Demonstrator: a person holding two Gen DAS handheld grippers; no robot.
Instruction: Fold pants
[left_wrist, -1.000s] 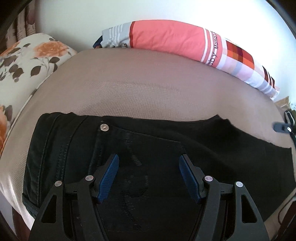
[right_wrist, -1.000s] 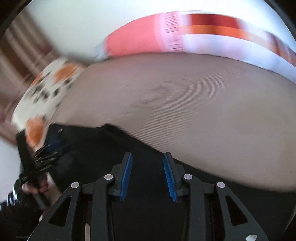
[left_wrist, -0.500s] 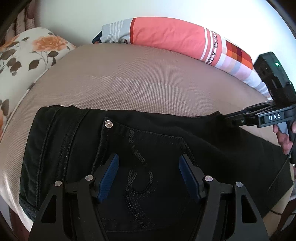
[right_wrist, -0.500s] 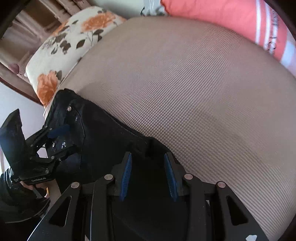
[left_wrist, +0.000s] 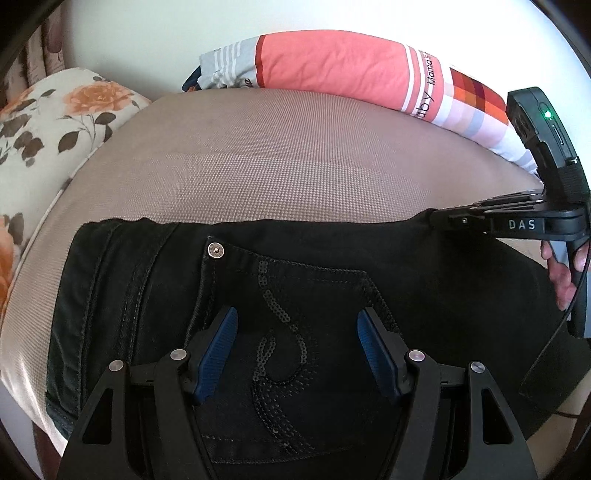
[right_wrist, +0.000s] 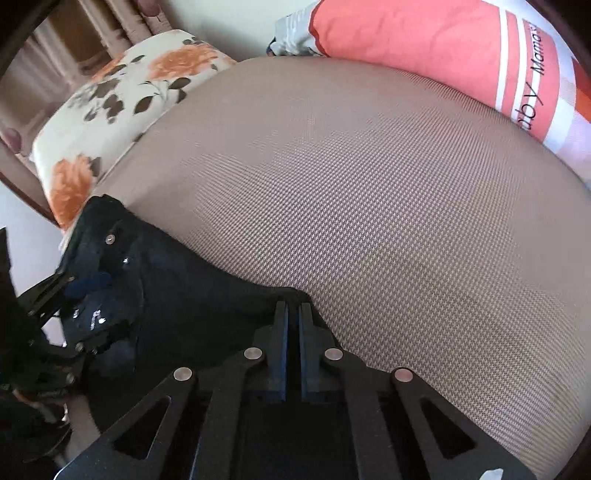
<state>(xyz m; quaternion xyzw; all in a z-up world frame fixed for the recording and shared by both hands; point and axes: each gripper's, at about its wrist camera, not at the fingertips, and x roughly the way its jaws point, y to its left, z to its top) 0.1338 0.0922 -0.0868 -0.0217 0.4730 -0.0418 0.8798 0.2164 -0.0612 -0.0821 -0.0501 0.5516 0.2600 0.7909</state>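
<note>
The bed (left_wrist: 295, 155) (taupe woven cover, filling most of both views) carries the pants (left_wrist: 424, 266), black, lying flat along its near edge with their long axis running left-right across the left wrist view: waistband end to the left, leg fabric running off to the right. Behind, against the wall, lie a striped coral pillow (left_wrist: 332, 59) and a floral pillow (left_wrist: 44, 122) at the far left corner; both sit well apart from the pants, so nothing stands in the way of a fold. The left tool (left_wrist: 297, 354) hovers over the sequinned back pocket (left_wrist: 288, 332) w/ its fingers spread, holding nothing, fabric between but not pressed. The right tool (right_wrist: 291, 325) is at the pants' far edge toward the leg side, its jaws closing on a small raised pinch of that black edge, pads pressing on it in the right wrist view. So the right hand is the one nearer the free leg end, and the left is nearer the waist. Judging from this, the coming move prob. carries the pinched edge along the long axis toward the waistband, w/ the left tool's body over the pocket the only thing near that path. A rivet (left_wrist: 216, 251) marks the pocket corner.
</note>
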